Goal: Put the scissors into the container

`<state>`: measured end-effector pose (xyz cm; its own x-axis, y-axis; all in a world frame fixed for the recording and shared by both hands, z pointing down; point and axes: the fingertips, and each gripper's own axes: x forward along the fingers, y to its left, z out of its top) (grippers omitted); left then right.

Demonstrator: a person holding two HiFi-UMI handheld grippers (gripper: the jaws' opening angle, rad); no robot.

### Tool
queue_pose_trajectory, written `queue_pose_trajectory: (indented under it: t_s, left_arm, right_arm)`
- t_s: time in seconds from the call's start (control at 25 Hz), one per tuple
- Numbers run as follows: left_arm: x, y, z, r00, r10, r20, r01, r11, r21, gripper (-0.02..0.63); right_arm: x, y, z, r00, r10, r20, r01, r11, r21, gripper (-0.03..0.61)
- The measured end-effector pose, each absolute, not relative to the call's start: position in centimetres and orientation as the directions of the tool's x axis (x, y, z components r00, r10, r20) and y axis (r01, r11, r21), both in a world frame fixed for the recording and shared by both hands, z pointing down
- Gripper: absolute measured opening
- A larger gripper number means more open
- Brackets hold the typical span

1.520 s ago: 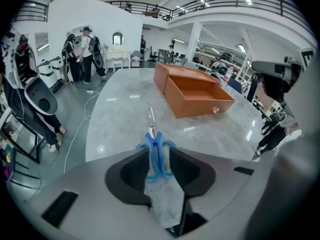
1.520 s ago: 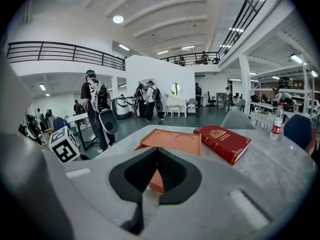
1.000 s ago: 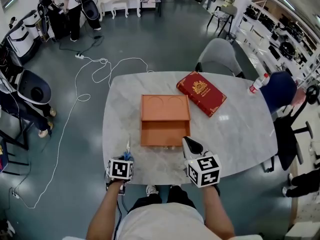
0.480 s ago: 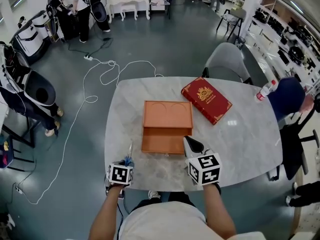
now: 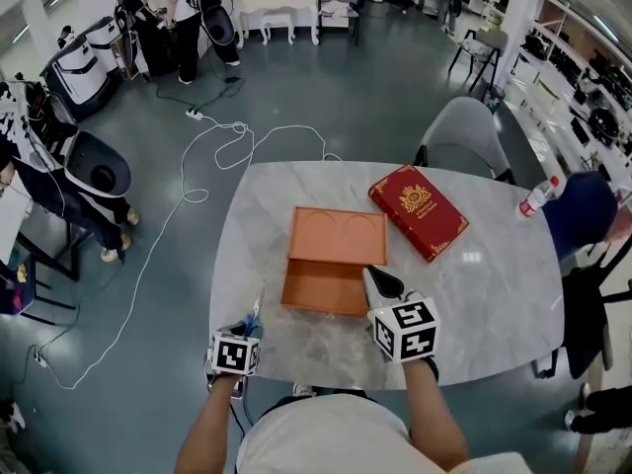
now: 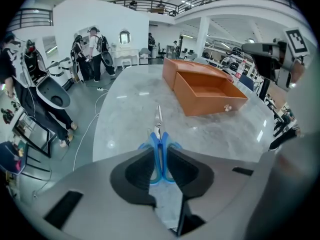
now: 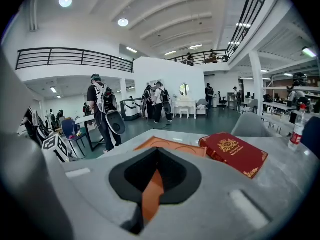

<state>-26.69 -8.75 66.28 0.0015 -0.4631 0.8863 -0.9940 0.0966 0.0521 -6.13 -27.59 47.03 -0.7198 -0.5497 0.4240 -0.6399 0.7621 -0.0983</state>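
- Left gripper (image 6: 159, 150) is clamped down on the scissors (image 6: 158, 134). The blue handle loops are squeezed between the jaws and the blades stick out forward over the table (image 5: 494, 294).
- In the head view the left gripper (image 5: 249, 332) sits at the near-left edge of the table. The scissors (image 5: 254, 316) point away from the person, roughly toward the container (image 5: 331, 260).
- So the scissors aren't in the container, they're in the gripper, a bit short of it and off to its left.
- The container is an orange box in the middle of the table with its drawer pulled out toward the person. The left gripper view shows the open drawer (image 6: 207, 89) with a small knob on the front and nothing I can see inside.
- Right gripper (image 7: 157, 151) has its jaws closed tip to tip with nothing held. The orange in the slit behind the tips is just the container (image 7: 170, 145) showing through.
- From above, the right gripper (image 5: 373, 276) is right at the drawer's near-right corner. Can't tell if it's touching.
- A red book (image 5: 419, 210) lies just right of the container, angled.
- There's a bottle (image 5: 538, 197) at the far right edge of the table.
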Motion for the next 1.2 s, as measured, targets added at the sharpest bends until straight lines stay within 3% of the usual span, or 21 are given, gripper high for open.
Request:
queue_pose_trajectory:
  t_s: [0.44, 1.2]
  left_arm:
    - [-28.4, -9.3, 61.4, -0.038, -0.553, 0.832, -0.997, 0.071, 0.002, 0.080]
    - [-23.8, -15.7, 53.7, 0.138, -0.626, 0.767, -0.914, -0.379, -0.145, 0.080]
  right_arm:
    - [-7.5, -27.9, 47.3, -0.747, -0.513, 0.423, -0.605, 0.789, -0.111, 0.005]
    - [-3.4, -29.9, 46.4, -0.704, -0.587, 0.401, -0.672, 0.732, -0.108, 0.005]
